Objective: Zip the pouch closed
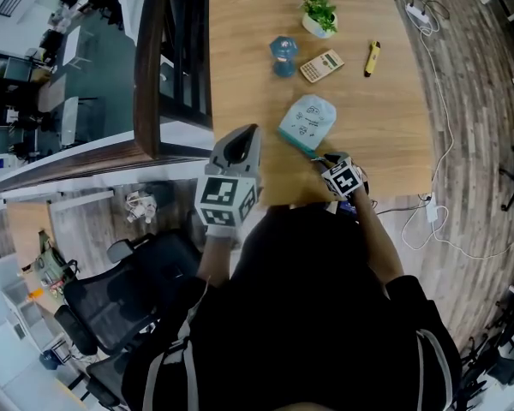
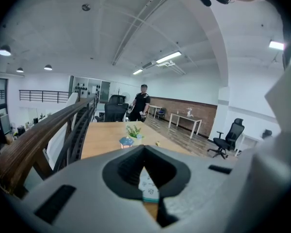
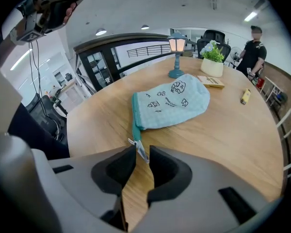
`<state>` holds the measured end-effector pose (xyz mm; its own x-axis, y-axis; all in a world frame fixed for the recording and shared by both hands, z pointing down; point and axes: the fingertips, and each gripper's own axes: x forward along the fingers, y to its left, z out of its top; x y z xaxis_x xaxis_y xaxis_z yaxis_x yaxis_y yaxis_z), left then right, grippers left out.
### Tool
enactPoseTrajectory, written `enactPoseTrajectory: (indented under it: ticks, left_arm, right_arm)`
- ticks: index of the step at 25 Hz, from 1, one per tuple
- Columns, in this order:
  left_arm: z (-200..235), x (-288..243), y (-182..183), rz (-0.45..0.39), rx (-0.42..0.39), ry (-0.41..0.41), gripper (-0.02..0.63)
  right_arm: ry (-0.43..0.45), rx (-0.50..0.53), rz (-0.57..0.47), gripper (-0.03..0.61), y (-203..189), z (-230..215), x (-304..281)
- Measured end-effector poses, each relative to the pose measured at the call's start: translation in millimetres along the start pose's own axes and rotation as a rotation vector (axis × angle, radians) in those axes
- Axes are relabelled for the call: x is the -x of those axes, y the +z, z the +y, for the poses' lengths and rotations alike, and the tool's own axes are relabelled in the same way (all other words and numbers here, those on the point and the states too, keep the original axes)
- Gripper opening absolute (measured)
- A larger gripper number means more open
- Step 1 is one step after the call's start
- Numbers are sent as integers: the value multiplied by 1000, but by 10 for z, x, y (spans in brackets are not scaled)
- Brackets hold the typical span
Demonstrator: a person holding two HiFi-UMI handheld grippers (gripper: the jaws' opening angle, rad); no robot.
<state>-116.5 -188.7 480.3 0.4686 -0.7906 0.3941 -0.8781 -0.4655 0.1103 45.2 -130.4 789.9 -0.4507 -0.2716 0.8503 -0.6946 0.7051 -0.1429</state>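
Right gripper [image 3: 142, 155] spread around the zip pull [image 3: 138, 147], not pinching yet. Pouch [image 3: 169, 103] flat on the table [image 3: 223, 135], zipping apparently unstarted. Left gripper [image 1: 238, 144] pressed together, empty.

Bright even ceiling strip lighting, soft faint shadows, strong fisheye bending at edges, dark vignetted corners

Head view: above the person, looking steeply down over the worktop [image 1: 240, 41].
Left gripper view: rides left hand-held gripper [image 2: 144, 152], raised, facing nearly level across the worktop.
Right gripper view: on right hand-held gripper [image 3: 141, 150], low, near, tilted down.
All three share the pouch [image 3: 169, 103] and potted plant [image 3: 212, 57].
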Motion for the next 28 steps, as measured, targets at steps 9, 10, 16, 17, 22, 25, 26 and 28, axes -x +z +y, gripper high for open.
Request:
enactPoseTrajectory:
  ticks: [9,10,16,17,22,25,26,28]
  left_arm:
    - [-45,0,12,-7,-12,-7,0]
    - [-41,-2,10,-7,-14,-6,0]
    - [-56,-24,4,-6,-21,-20,0]
    - [-74,-36,16,-11,-20,-25,0]
    - [-221,-89,42,-22,-29,-64,0]
    - [-334,-102,98,-36,-55,-101,0]
    - [-373,-105,124,-43,-65,-117,0]
    - [-454,-104,188,-59,-81,-148,0]
  right_arm:
    - [1,-46,-35,18,81,-87,72]
    - [1,-61,-48,18,107,-98,90]
    - [-27,-63,-154,18,401,-146,327]
    - [-36,-52,-180,18,495,-158,412]
    - [-96,48,-343,18,1080,-206,979]
    - [-161,132,-454,18,1462,-192,1469]
    - [-181,154,-495,18,1588,-173,1650]
    - [-216,194,-578,18,1826,-111,2020]
